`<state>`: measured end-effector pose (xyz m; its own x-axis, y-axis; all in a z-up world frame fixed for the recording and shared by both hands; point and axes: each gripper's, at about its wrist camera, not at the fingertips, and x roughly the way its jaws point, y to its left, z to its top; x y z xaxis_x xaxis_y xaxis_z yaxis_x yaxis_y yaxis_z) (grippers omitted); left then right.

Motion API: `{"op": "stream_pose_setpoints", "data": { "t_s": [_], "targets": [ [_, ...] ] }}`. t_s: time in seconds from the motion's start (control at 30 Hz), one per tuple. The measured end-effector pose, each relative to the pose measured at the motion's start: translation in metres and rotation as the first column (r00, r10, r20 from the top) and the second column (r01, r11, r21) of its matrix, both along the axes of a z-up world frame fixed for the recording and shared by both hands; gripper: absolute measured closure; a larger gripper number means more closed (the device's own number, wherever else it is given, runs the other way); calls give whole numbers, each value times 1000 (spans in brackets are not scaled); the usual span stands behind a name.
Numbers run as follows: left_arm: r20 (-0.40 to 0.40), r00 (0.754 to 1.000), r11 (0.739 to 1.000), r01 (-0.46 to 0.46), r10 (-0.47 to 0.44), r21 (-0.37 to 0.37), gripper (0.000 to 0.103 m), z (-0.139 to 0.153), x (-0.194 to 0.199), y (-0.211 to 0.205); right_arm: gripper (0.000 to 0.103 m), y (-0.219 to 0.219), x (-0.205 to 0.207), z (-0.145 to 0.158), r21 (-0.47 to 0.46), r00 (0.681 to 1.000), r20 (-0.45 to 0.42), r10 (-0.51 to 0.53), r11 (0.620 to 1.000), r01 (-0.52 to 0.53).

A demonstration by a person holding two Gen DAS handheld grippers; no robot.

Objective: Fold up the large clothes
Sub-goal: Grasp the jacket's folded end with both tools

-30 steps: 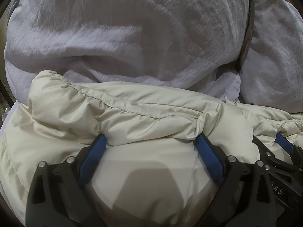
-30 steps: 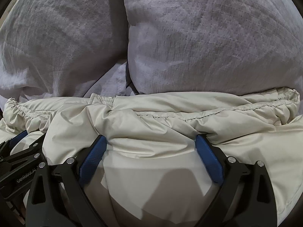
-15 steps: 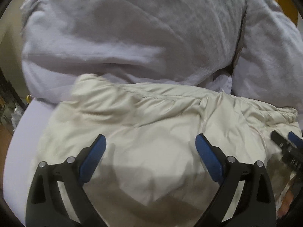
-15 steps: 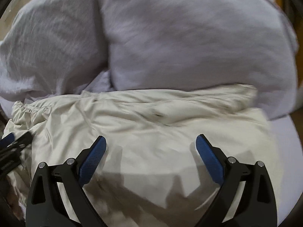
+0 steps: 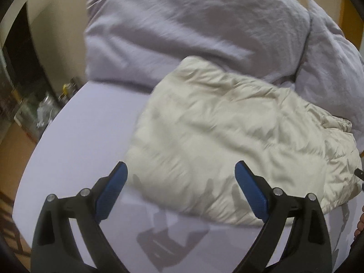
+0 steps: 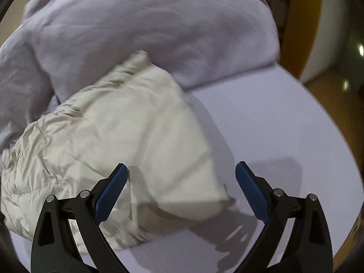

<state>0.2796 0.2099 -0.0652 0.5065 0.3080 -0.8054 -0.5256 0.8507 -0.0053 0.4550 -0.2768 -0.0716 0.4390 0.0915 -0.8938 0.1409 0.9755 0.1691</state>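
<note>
A cream puffy jacket lies folded into a compact bundle on the lilac bed sheet, its far edge against the pillows. My left gripper hangs open above the jacket's near left corner, nothing between its blue pads. In the right wrist view the same jacket fills the left half. My right gripper is open too, raised over the jacket's near right corner, holding nothing.
Two large lilac pillows are piled behind the jacket. The bed's left edge drops to a wooden floor with clutter. An orange-brown wooden panel stands past the bed sheet on the right.
Both grippers have pulled back and up from the jacket, which they were pressed into a second ago. The jacket now lies free on the sheet, and more bed shows around it.
</note>
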Motion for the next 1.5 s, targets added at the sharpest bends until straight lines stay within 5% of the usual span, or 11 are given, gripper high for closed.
{"op": "stream_pose_setpoints", "data": {
  "t_s": [0.17, 0.4, 0.6, 0.73, 0.87, 0.97, 1.5],
  "targets": [
    [-34, 997, 995, -74, 72, -73, 8, -12, -23, 20, 6, -19, -3, -20, 156, 998, -60, -28, 987, 37],
    [-39, 991, 969, -133, 128, -209, 9, -33, -8, 38, 10, -9, 4, -31, 224, 996, -87, -10, 974, 29],
    [-36, 987, 959, -161, 157, -234, 15, -40, 14, 45, 24, 2, 7, -34, 253, 996, -88, -14, 967, 36],
    [-5, 981, 940, -189, 196, -284, 35, -46, 14, 54, 43, 14, 8, -33, 238, 998, -62, -7, 971, 21],
    [28, 984, 949, -164, 178, -270, 57, -39, 8, 50, 65, 21, 4, -25, 232, 1000, -20, 18, 973, -13],
    [54, 986, 955, -140, 160, -263, 64, -30, 1, 47, 70, 25, -2, -19, 236, 1000, -3, 30, 971, -29],
    [59, 982, 961, -163, 181, -225, 65, -10, -134, 54, 72, 28, -123, -4, 308, 987, -5, 159, 940, -150]
  ]
}}
